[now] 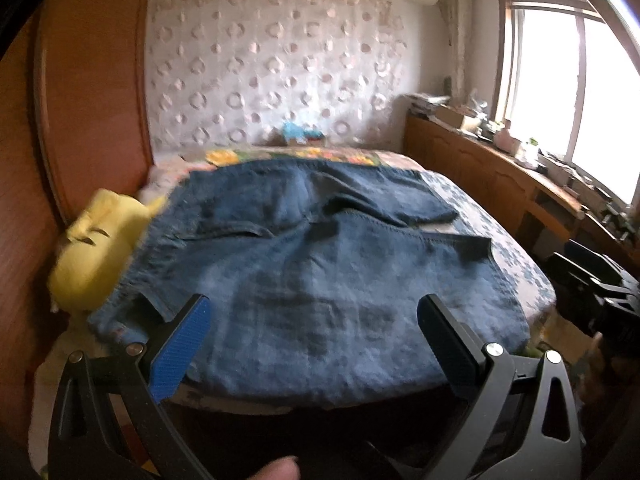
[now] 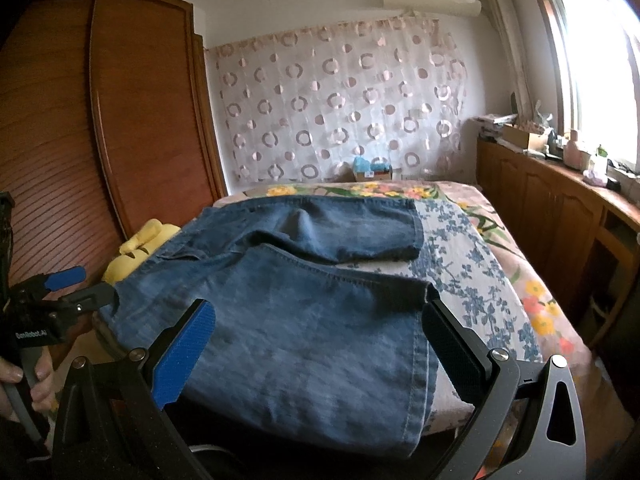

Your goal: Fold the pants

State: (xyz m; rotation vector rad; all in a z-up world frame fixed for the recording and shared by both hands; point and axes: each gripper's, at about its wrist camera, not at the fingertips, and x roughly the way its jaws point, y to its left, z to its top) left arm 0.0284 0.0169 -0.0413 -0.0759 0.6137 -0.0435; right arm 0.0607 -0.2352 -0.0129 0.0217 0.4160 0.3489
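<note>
Blue denim pants lie spread on the bed, waistband at the left and both legs running right. In the right wrist view the near leg of the pants hangs over the bed's front edge, while the far leg lies flat behind it. My left gripper is open just above the near edge of the denim, with nothing between its fingers. My right gripper is open too, straddling the near leg close to its hem. The left gripper also shows beside the waistband. A dark part of the right gripper shows at the right.
The bed has a floral cover. A yellow plush lies by the waistband against a wooden wardrobe. A wooden cabinet with clutter runs under the window at the right. A hand holds the left gripper's handle.
</note>
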